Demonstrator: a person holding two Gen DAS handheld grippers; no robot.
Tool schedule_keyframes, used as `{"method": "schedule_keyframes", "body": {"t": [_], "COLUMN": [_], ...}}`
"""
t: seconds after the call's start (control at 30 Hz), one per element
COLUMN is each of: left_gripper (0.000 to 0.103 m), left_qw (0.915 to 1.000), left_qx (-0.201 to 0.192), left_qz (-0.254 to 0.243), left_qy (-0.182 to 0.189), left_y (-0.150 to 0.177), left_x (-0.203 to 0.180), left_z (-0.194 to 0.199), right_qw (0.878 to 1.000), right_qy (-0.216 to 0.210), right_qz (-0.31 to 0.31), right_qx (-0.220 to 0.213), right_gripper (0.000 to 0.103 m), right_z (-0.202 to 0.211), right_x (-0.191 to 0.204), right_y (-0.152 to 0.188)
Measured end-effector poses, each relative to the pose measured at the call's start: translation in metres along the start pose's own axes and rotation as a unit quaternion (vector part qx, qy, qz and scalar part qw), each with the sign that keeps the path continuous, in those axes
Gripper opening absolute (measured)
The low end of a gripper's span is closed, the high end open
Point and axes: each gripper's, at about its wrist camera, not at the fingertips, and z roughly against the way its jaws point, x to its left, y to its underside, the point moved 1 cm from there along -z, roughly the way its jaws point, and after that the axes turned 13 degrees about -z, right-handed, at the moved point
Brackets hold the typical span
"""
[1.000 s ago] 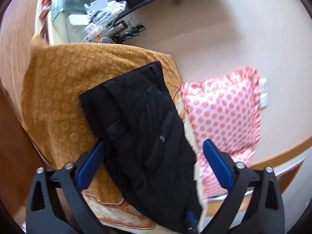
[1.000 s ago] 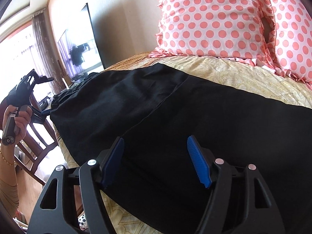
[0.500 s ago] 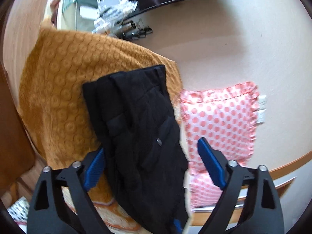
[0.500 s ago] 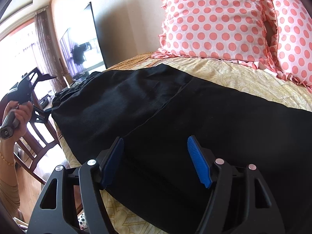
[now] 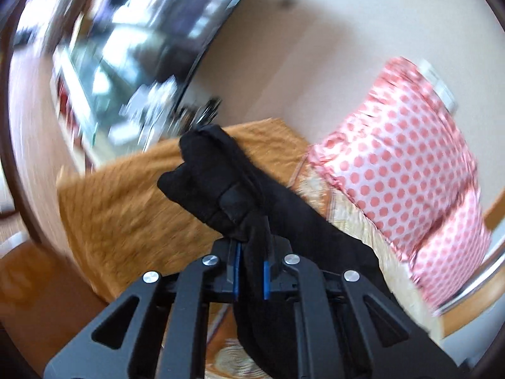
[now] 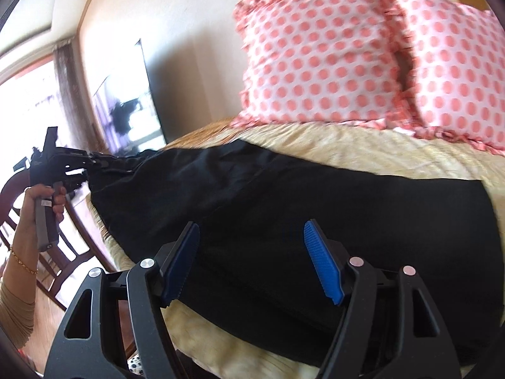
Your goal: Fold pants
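Note:
Black pants (image 6: 315, 195) lie spread across the bed, waist end to the left. My left gripper (image 5: 251, 268) is shut on the waist end of the pants (image 5: 227, 189) and holds that bunched cloth lifted off the bed. It also shows in the right wrist view (image 6: 94, 161), held in a hand at the bed's left edge. My right gripper (image 6: 252, 259) is open, its blue pads (image 6: 322, 262) hovering just above the pants near the bed's front edge, touching nothing.
The bed has a cream cover (image 6: 363, 145) and an orange blanket (image 5: 126, 195). Two pink polka-dot pillows (image 6: 315, 60) lean on the wall behind. A dark TV (image 6: 151, 94) is on the left wall. A wooden chair (image 6: 63, 252) stands by the bed's left edge.
My left gripper moved in to the waist end, shut on it and lifted it. My right gripper stayed open over the pants, shifting slightly along them.

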Motion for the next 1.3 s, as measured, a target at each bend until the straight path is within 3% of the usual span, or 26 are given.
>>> {"method": "schedule_keyframes", "body": {"t": [0.13, 0.23, 0.43, 0.53, 0.57, 0.67, 0.7, 0.8, 0.83, 0.87, 1.03, 1.17, 1.3], "left_gripper": [0.009, 0.009, 0.009, 0.009, 0.009, 0.009, 0.009, 0.008, 0.008, 0.008, 0.008, 0.008, 0.009], "left_qw": [0.9952, 0.9854, 0.9502, 0.9244, 0.9128, 0.8913, 0.882, 0.866, 0.8635, 0.8638, 0.8647, 0.8554, 0.8458], "left_qx": [-0.031, -0.046, -0.049, -0.036, -0.026, 0.014, 0.047, 0.128, 0.146, 0.139, 0.067, 0.06, 0.056], "left_qz": [-0.091, -0.152, -0.255, -0.295, -0.31, -0.336, -0.351, -0.363, -0.356, -0.361, -0.386, -0.391, -0.413], "left_qy": [0.019, 0.062, 0.172, 0.239, 0.265, 0.304, 0.311, 0.319, 0.326, 0.323, 0.314, 0.335, 0.334], "left_y": [-0.014, -0.018, 0.0, 0.03, 0.048, 0.1, 0.127, 0.177, 0.185, 0.19, 0.179, 0.183, 0.204], "left_x": [-0.06, -0.116, -0.246, -0.309, -0.333, -0.372, -0.386, -0.399, -0.399, -0.401, -0.413, -0.411, -0.417], "left_z": [0.019, 0.034, 0.05, 0.053, 0.053, 0.041, 0.03, -0.002, -0.008, -0.005, 0.027, 0.042, 0.045], "right_qw": [0.999, 0.997, 0.988, 0.984, 0.982, 0.978, 0.976, 0.972, 0.971, 0.969, 0.965, 0.965, 0.965], "right_qy": [0.022, 0.039, 0.073, 0.091, 0.1, 0.119, 0.128, 0.141, 0.145, 0.15, 0.152, 0.151, 0.157], "right_qz": [-0.028, -0.049, -0.102, -0.121, -0.127, -0.141, -0.148, -0.163, -0.165, -0.168, -0.186, -0.185, -0.185], "right_qx": [-0.027, -0.047, -0.085, -0.098, -0.101, -0.1, -0.1, -0.095, -0.096, -0.097, -0.106, -0.105, -0.102], "right_gripper": [0.072, 0.072, 0.072, 0.072, 0.072, 0.072, 0.072, 0.072, 0.072, 0.072, 0.072, 0.072, 0.072], "right_z": [0.026, 0.046, 0.087, 0.104, 0.111, 0.122, 0.126, 0.133, 0.135, 0.138, 0.143, 0.14, 0.137], "right_x": [-0.029, -0.051, -0.098, -0.117, -0.124, -0.141, -0.149, -0.165, -0.169, -0.173, -0.186, -0.186, -0.188], "right_y": [-0.005, -0.007, -0.005, -0.001, 0.001, 0.009, 0.013, 0.019, 0.02, 0.021, 0.023, 0.024, 0.024]}}
